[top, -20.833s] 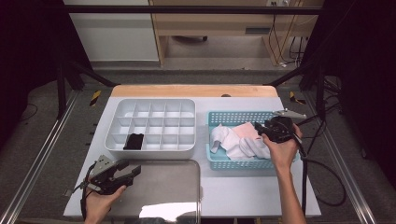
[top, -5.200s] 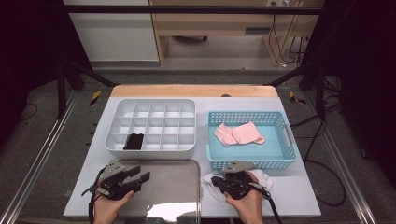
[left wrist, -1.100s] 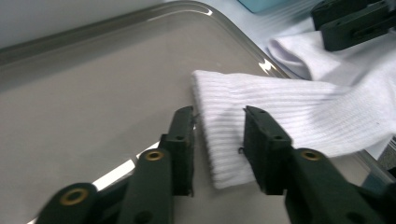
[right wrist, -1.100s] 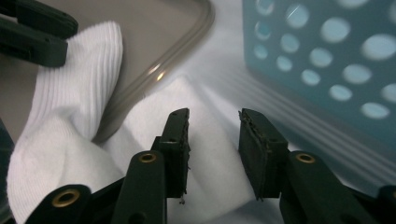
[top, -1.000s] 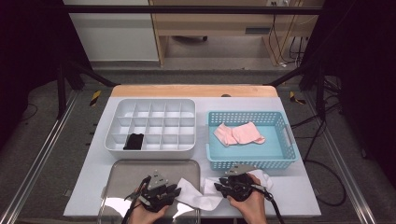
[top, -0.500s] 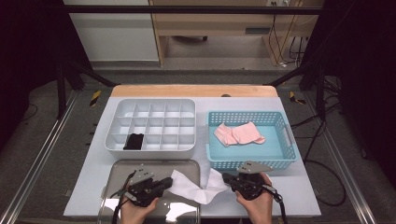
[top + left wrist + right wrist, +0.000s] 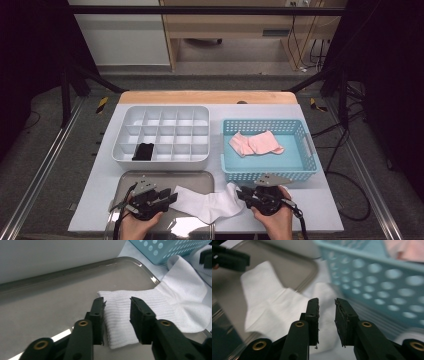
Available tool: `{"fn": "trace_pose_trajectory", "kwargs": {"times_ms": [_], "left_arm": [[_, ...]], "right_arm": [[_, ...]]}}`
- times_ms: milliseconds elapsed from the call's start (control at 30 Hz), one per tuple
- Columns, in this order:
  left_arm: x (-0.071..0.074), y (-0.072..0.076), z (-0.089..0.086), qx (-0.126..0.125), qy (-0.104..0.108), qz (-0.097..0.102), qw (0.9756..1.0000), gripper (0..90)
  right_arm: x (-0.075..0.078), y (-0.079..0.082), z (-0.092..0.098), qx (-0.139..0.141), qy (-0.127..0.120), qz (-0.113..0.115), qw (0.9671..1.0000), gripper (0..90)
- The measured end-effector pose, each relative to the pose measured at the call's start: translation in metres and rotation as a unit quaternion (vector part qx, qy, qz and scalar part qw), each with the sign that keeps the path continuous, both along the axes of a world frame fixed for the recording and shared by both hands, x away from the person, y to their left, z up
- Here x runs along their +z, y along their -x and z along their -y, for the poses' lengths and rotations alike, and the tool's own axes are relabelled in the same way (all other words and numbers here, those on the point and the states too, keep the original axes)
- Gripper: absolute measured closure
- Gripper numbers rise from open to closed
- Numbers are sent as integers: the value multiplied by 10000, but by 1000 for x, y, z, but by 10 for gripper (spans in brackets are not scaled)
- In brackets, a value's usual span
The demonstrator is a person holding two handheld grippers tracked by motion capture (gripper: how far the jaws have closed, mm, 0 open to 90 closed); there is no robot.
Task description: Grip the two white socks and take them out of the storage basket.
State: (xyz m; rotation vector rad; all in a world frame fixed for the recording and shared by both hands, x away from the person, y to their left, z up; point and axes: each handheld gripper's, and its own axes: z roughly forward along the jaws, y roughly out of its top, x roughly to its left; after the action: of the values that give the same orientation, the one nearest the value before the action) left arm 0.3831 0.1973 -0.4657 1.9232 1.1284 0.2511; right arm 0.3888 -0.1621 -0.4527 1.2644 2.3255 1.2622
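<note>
Fingers of the left gripper (image 7: 117,308) and right gripper (image 7: 326,305), just opening, stand released over the ribbed white sock (image 7: 207,204), draped across the steel tray (image 7: 165,176) beside the perforated blue basket (image 7: 267,172).

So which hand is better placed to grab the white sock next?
Left, probably. The left tongs stand open right over the white sock's ribbed cuff on the metal tray; the right tongs sit at its toe.
</note>
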Motion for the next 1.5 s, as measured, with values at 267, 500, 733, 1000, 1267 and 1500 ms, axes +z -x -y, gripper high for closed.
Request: {"fn": "trace_pose_trajectory", "kwargs": {"times_ms": [267,500,733,1000,1267,1500], "left_arm": [[-9,-4,8,29,-272,-45,9996,557],[-11,-1,14,55,-629,129,9979,649],[-11,-1,17,-30,-654,64,9978,821],[-4,1,7,6,-401,175,9990,837],[-7,0,5,-1,-391,120,9992,787],[-2,0,0,135,-219,281,9993,627]], "right_arm": [[-17,-13,3,-287,245,-109,9992,648],[-26,-15,-8,-197,511,-134,9984,682],[-26,-11,-15,-47,527,-246,9983,874],[-13,8,9,-459,460,-439,9969,879],[-11,10,12,-356,310,-330,9983,801],[7,6,36,-733,101,215,9970,720]]}}
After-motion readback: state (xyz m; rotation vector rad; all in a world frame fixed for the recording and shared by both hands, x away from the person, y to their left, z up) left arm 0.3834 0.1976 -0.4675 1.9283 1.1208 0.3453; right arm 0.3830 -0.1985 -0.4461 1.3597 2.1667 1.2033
